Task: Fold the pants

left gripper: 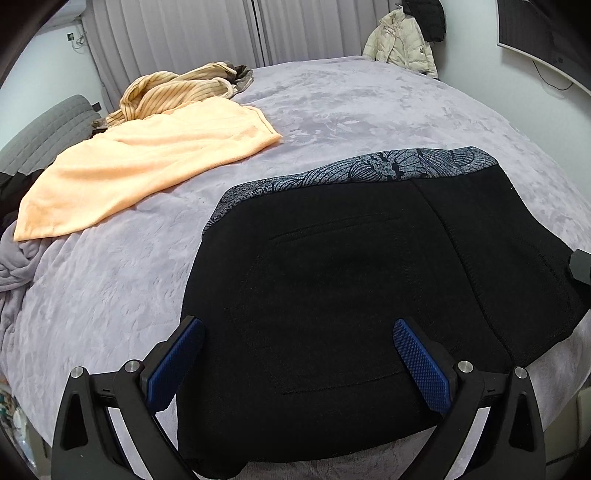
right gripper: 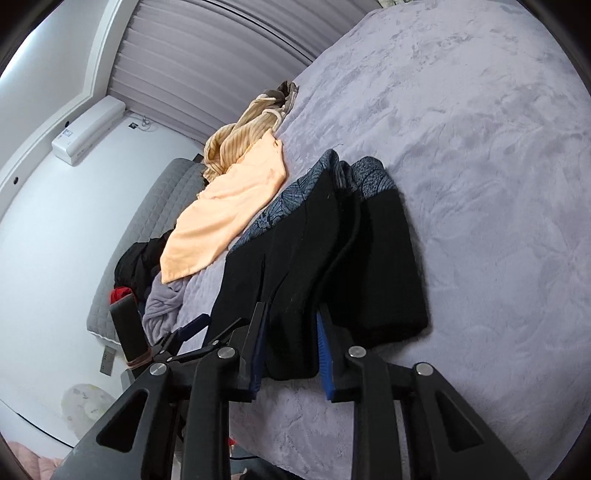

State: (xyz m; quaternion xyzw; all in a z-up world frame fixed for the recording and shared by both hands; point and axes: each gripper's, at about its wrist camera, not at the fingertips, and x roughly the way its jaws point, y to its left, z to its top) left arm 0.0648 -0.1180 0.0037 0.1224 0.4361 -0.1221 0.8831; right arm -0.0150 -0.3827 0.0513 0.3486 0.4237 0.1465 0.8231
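Note:
Black pants (left gripper: 351, 280) with a grey patterned waistband (left gripper: 388, 168) lie folded on the lilac bed cover (left gripper: 351, 103). My left gripper (left gripper: 295, 332) is open just above the pants' near edge, blue pads (left gripper: 421, 362) wide apart. In the right wrist view the pants (right gripper: 369, 266) lie in thick folded layers. My right gripper (right gripper: 291, 321) is partly open, its fingers astride the near edge of the folded pants; the cloth fills the gap but the pads (right gripper: 327, 358) do not pinch it. The left gripper also shows in the right wrist view (right gripper: 184, 332).
A peach towel (left gripper: 147, 162) and a striped beige garment (left gripper: 177, 88) lie on the bed's far left. A grey quilted bench (right gripper: 147, 229) with dark clothes stands beside the bed. Curtains (left gripper: 221, 33) and a cream jacket (left gripper: 399, 44) are at the back.

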